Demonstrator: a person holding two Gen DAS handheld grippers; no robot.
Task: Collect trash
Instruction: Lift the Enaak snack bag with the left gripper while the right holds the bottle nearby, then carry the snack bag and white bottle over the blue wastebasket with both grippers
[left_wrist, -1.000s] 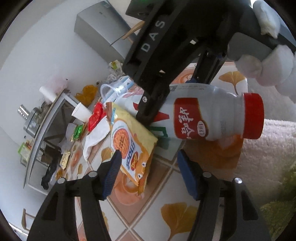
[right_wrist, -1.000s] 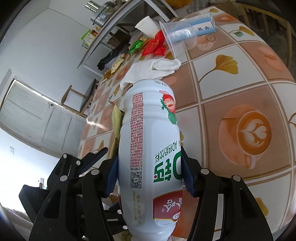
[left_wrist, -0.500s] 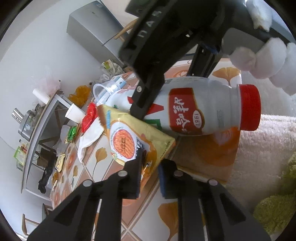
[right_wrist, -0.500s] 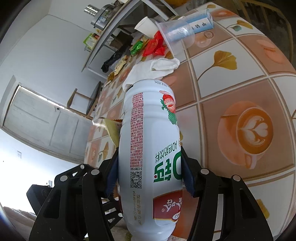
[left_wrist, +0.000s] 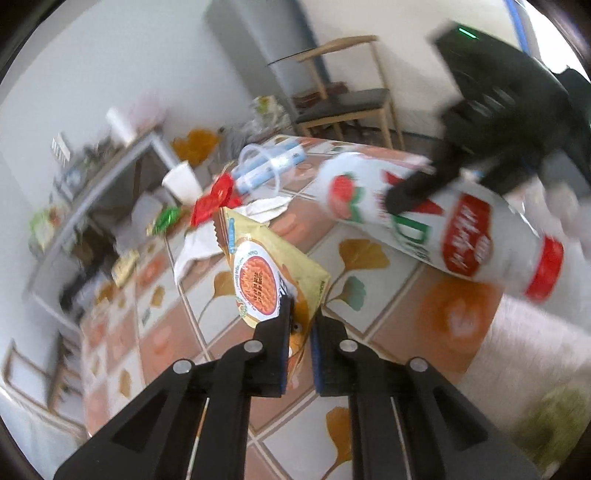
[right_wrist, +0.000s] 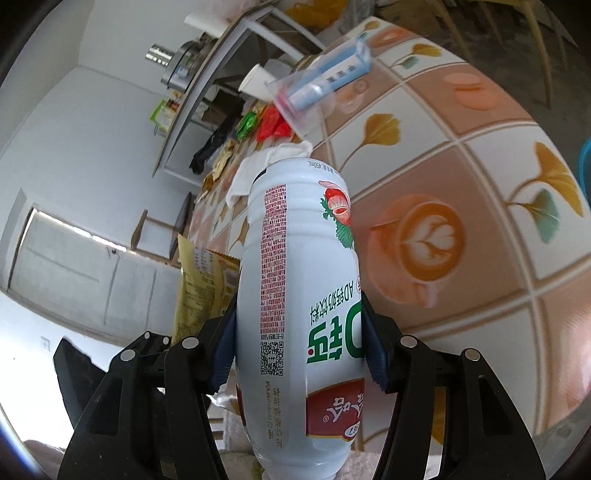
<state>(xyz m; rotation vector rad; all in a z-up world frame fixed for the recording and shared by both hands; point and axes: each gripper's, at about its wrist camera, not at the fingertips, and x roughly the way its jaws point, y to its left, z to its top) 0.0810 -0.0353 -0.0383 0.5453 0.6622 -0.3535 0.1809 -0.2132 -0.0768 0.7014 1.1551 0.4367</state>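
the left gripper (left_wrist: 301, 314) pinches the yellow snack bag (left_wrist: 273, 269); the right gripper (right_wrist: 299, 339) clamps the white drink bottle (right_wrist: 295, 295) above the table (right_wrist: 461, 177).

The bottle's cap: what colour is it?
Red; the bottle cap shows best in the left wrist view.

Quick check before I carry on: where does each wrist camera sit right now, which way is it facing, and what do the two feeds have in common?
Left wrist: behind the left gripper, facing across the tiled table; its fingers pinch the yellow snack packet; the right gripper shows too.
Right wrist: behind the right gripper, facing along the table; its fingers clamp the white bottle.
Shared: bottle, packet, clear plastic cup, white paper cup.
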